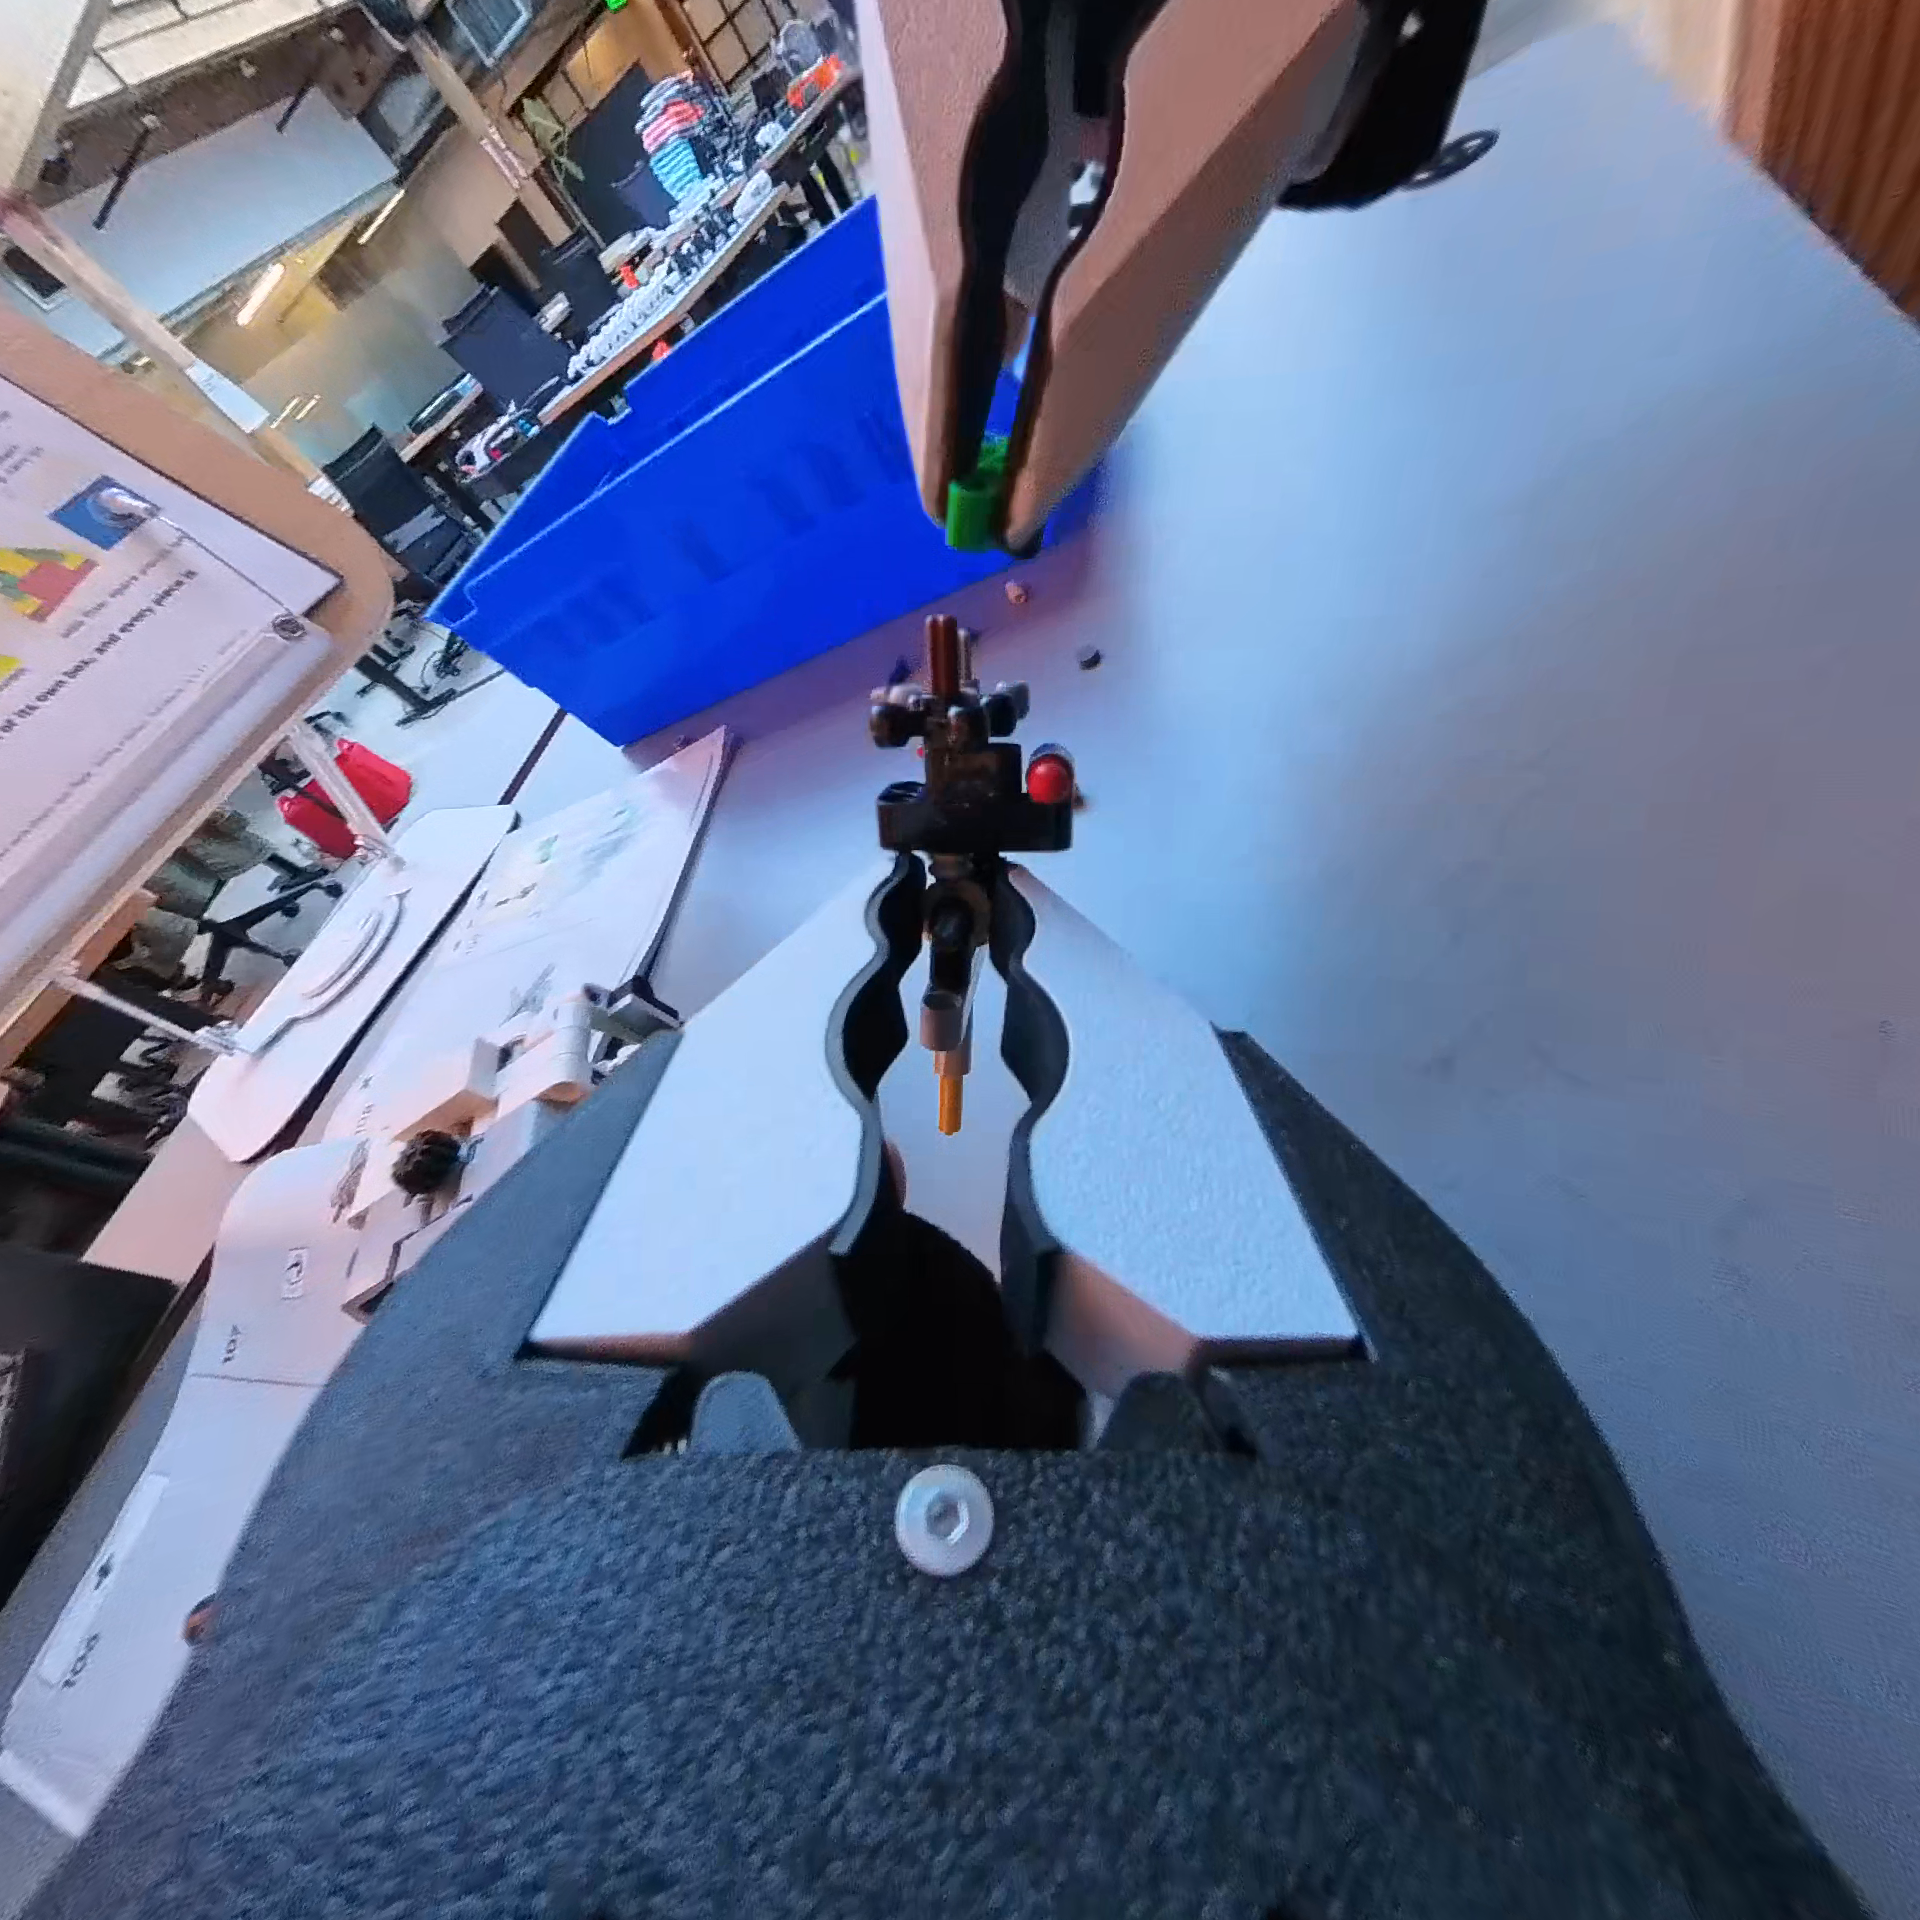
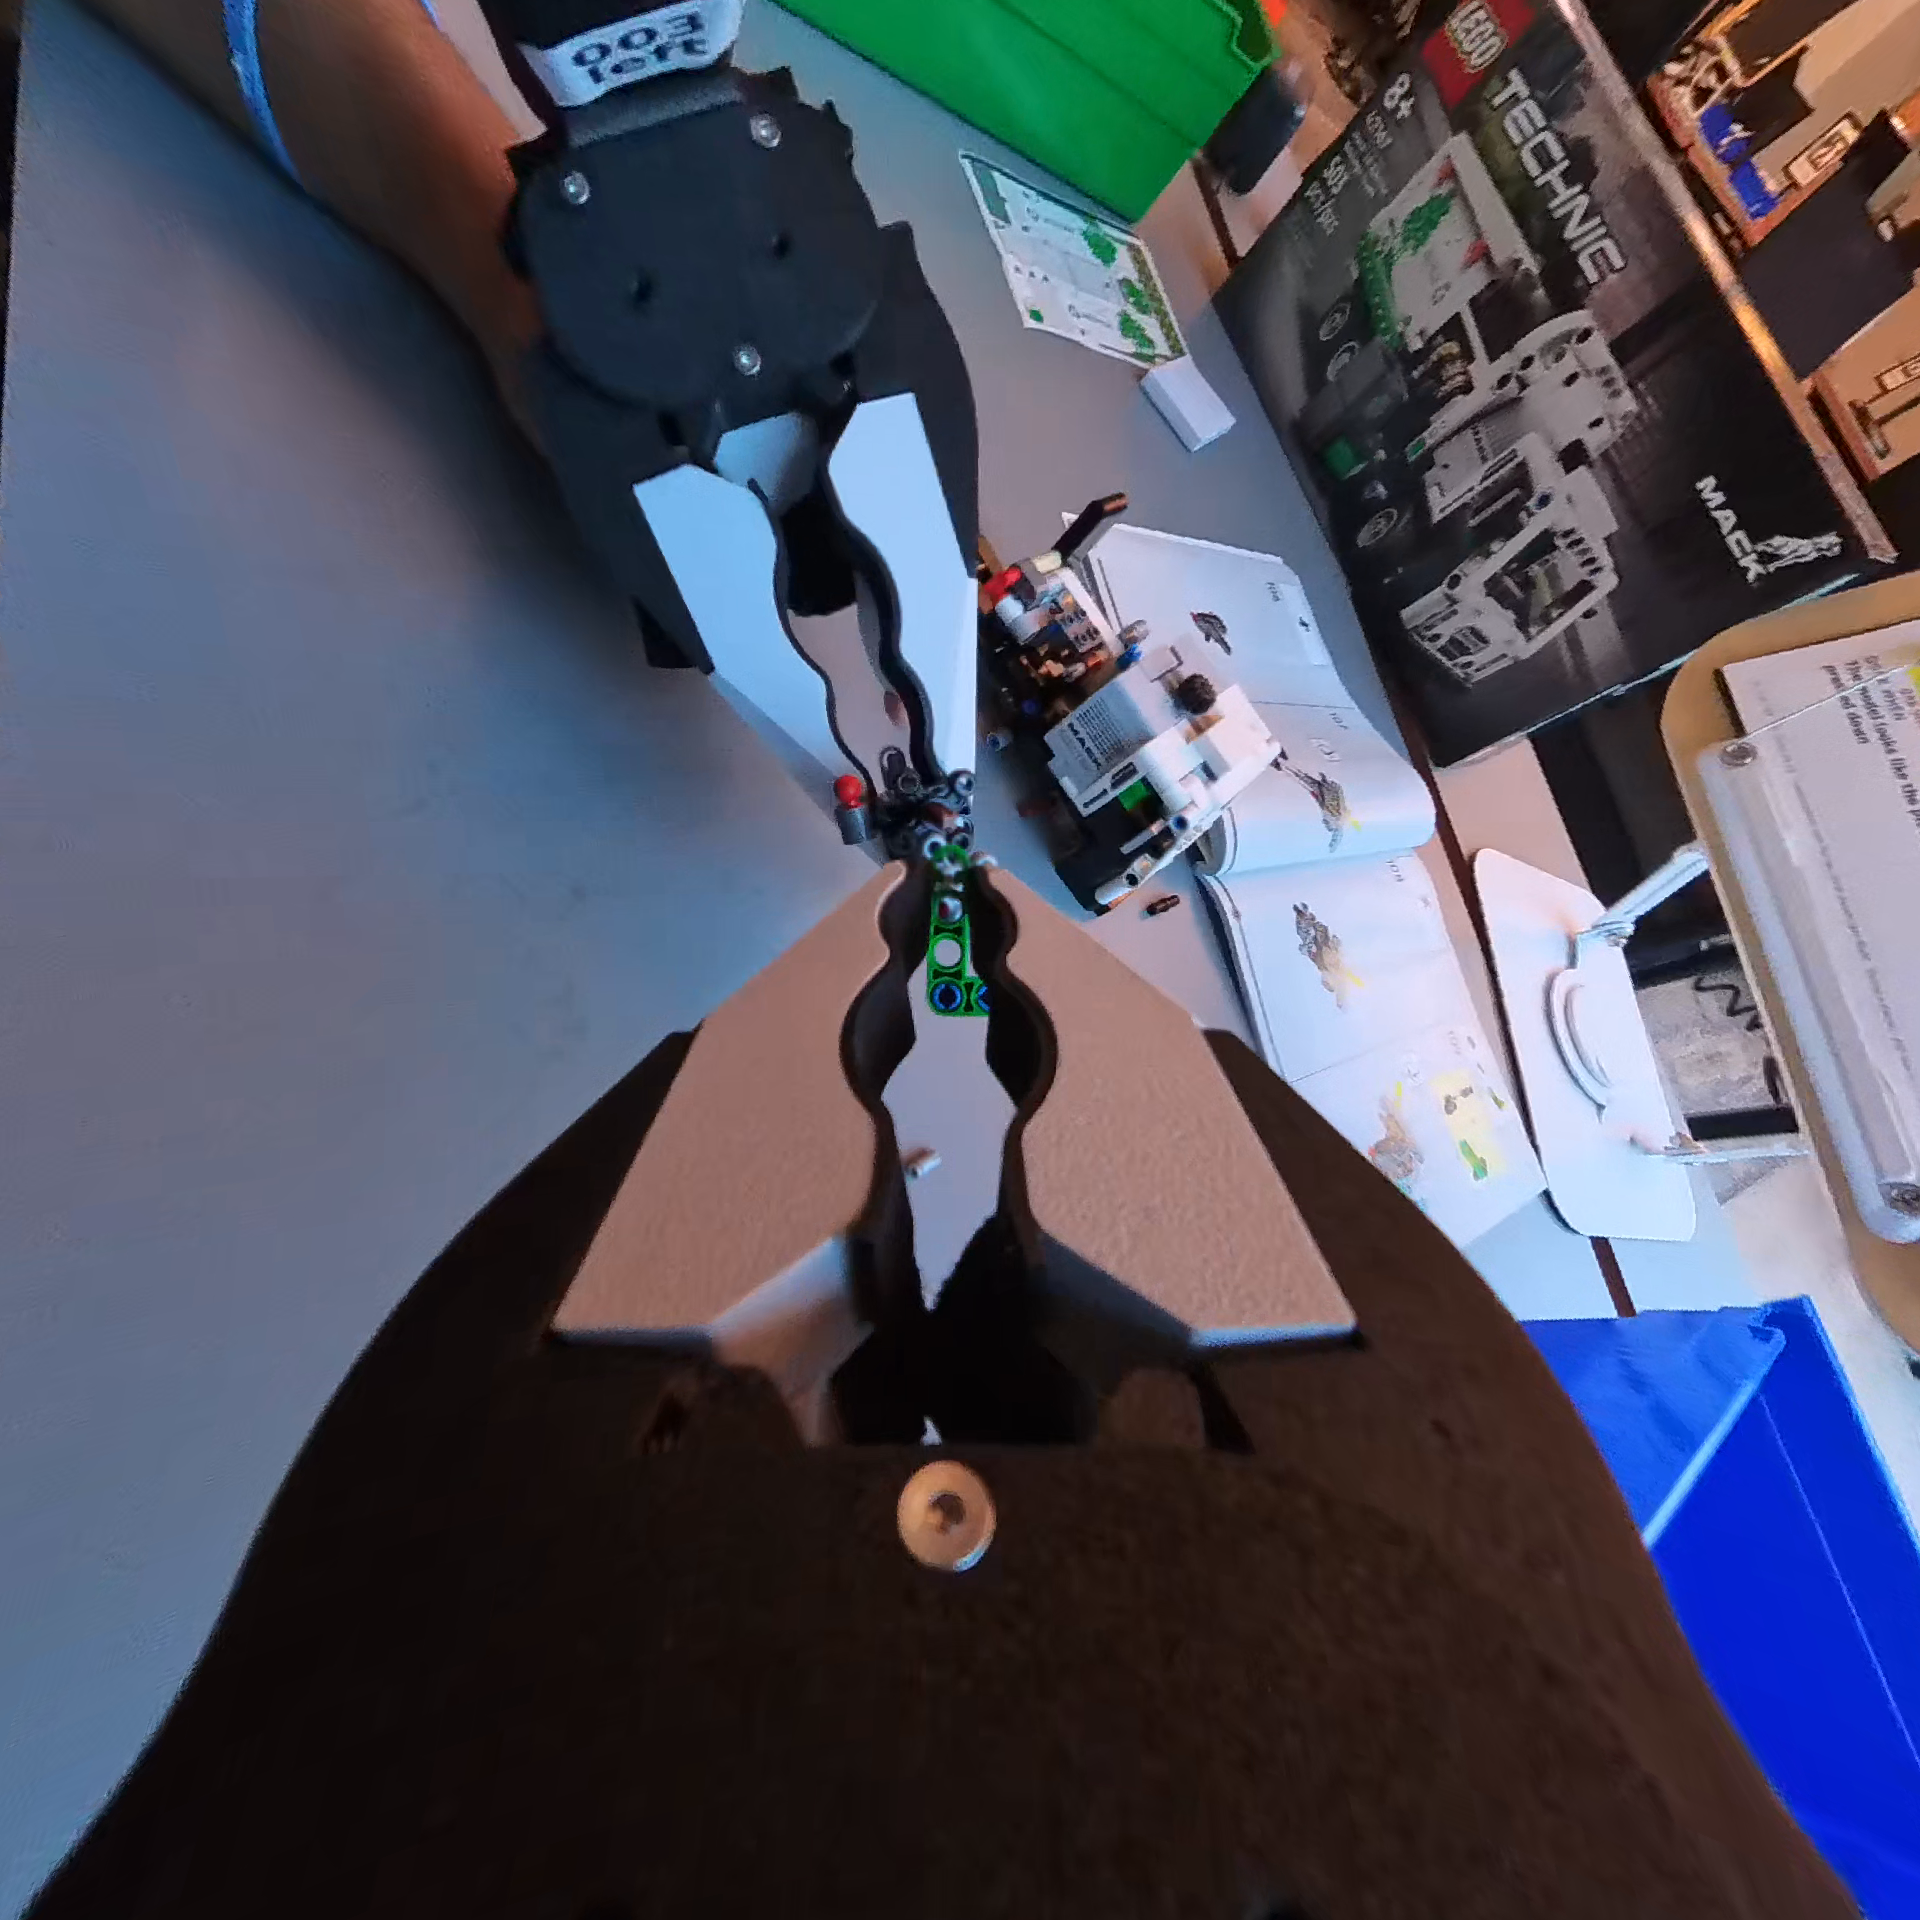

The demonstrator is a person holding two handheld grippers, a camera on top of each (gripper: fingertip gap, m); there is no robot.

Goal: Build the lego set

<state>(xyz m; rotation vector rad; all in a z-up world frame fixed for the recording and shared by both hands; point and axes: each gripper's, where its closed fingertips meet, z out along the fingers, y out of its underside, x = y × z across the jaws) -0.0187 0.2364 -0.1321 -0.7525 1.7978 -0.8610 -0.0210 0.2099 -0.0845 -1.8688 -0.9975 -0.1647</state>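
My left gripper (image 1: pixel 948 883) is shut on a small black lego sub-assembly (image 1: pixel 961 769) with a red knob, a brown axle standing up and an orange pin hanging below. My right gripper (image 2: pixel 940 878) is shut on a green L-shaped beam (image 2: pixel 951 951). In the left wrist view the right gripper (image 1: pixel 982 520) hangs just above the sub-assembly with the green beam (image 1: pixel 974 504) apart from the brown axle. In the right wrist view the left gripper (image 2: pixel 914 774) faces mine, and the beam's tip meets the sub-assembly (image 2: pixel 914 810).
A blue bin (image 1: pixel 707 561) stands behind the sub-assembly on the white table (image 1: pixel 1455 727). A partly built white truck model (image 2: pixel 1132 727), an open instruction booklet (image 2: pixel 1340 935), a lego box (image 2: pixel 1538 343) and a green bin (image 2: pixel 1039 73) lie on the table. A few loose small pieces (image 1: pixel 1087 657) lie near the blue bin.
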